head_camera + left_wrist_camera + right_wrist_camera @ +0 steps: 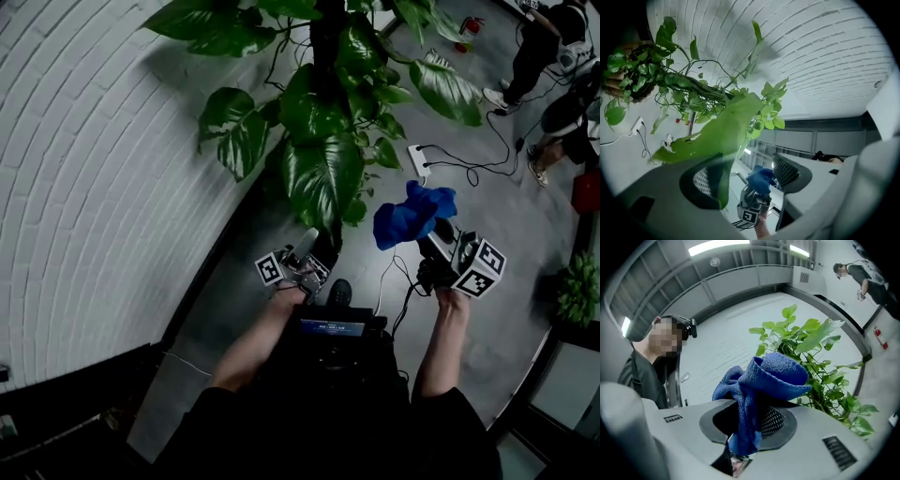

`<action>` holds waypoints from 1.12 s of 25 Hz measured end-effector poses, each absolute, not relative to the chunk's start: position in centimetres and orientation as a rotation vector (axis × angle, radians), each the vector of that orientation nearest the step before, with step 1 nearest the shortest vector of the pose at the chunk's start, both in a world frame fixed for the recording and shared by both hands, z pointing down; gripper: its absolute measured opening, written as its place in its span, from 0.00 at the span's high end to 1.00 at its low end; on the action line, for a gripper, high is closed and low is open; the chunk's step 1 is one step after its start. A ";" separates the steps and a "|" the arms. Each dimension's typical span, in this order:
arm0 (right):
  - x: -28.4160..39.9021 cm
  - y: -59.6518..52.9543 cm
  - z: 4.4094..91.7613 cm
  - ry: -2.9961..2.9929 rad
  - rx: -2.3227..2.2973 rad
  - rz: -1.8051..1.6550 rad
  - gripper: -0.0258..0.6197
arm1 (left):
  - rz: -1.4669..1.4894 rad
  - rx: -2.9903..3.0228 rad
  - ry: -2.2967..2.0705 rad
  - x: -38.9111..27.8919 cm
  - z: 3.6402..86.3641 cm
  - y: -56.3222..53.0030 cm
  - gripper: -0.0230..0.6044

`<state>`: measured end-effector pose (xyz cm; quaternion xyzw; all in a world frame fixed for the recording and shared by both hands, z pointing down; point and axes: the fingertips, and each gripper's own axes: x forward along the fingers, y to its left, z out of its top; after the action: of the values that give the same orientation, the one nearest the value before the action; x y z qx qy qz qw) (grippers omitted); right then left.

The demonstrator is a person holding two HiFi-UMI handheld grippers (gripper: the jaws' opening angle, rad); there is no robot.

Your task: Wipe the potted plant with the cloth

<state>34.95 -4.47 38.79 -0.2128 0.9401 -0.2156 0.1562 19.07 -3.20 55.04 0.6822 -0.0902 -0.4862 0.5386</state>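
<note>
The potted plant (323, 112) stands by the white brick wall, its big green leaves hanging low. My left gripper (311, 246) is under the largest leaf (323, 178). In the left gripper view its jaws (745, 178) stand wide apart and open. That leaf (717, 136) lies over the left pad (705, 180) without being pinched. My right gripper (439, 246) is raised to the plant's right, shut on a bunched blue cloth (412, 216). In the right gripper view the cloth (759, 390) rises out of the closed jaws (750, 423), with plant leaves (811, 343) behind it.
A white power strip (419, 161) and cables lie on the grey floor behind the plant. People (544, 47) stand at the far right near a red fire extinguisher (472, 26). A small green plant (577, 291) sits at the right edge. The brick wall (94, 187) fills the left.
</note>
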 end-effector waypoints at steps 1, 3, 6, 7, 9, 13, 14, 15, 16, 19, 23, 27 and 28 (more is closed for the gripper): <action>34.6 -5.1 39.8 2.728 -0.654 -0.625 0.79 | -1.155 1.618 -0.212 19.2 55.1 -3.2 0.43; 33.2 -6.4 42.9 2.829 -0.746 -0.658 0.79 | -1.155 1.609 -0.205 19.5 55.2 -3.2 0.43; 29.8 -7.6 48.0 2.958 -0.770 -0.743 0.79 | -1.155 1.613 -0.185 20.0 54.8 -3.1 0.43; 28.5 -7.6 49.7 2.994 -0.746 -0.777 0.79 | -1.151 1.617 -0.181 20.2 54.6 -3.0 0.43; 25.8 -6.6 52.6 3.076 -0.673 -0.847 0.79 | -1.138 1.629 -0.183 20.6 54.2 -2.7 0.43; 23.4 -3.6 55.6 3.210 -0.574 -0.893 0.79 | -1.106 1.648 -0.232 21.1 54.4 -2.5 0.43; 23.3 -3.0 55.9 3.236 -0.563 -0.882 0.79 | -1.105 1.650 -0.246 20.9 54.5 -2.6 0.43; 23.4 -2.3 56.2 3.263 -0.550 -0.870 0.79 | -1.108 1.651 -0.255 20.7 54.5 -2.7 0.43; 23.4 -1.4 56.6 3.290 -0.531 -0.864 0.79 | -1.112 1.653 -0.261 20.6 54.4 -2.7 0.43; 23.3 2.3 58.4 3.342 -0.435 -0.912 0.79 | -1.116 1.662 -0.285 20.3 54.4 -2.1 0.43; 25.4 4.0 59.6 3.274 -0.424 -1.030 0.79 | -1.121 1.686 -0.329 19.0 54.7 -1.9 0.43; 29.4 3.7 58.6 3.110 -0.503 -1.088 0.79 | -1.112 1.707 -0.394 17.3 55.1 -1.2 0.43; 30.2 3.7 58.2 3.050 -0.522 -1.105 0.79 | -1.105 1.708 -0.422 16.5 55.3 -0.4 0.43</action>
<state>30.24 3.71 58.16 -0.1585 0.9258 -0.3355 -0.0719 16.52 -0.45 55.28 0.7085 -0.1749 -0.4583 0.5073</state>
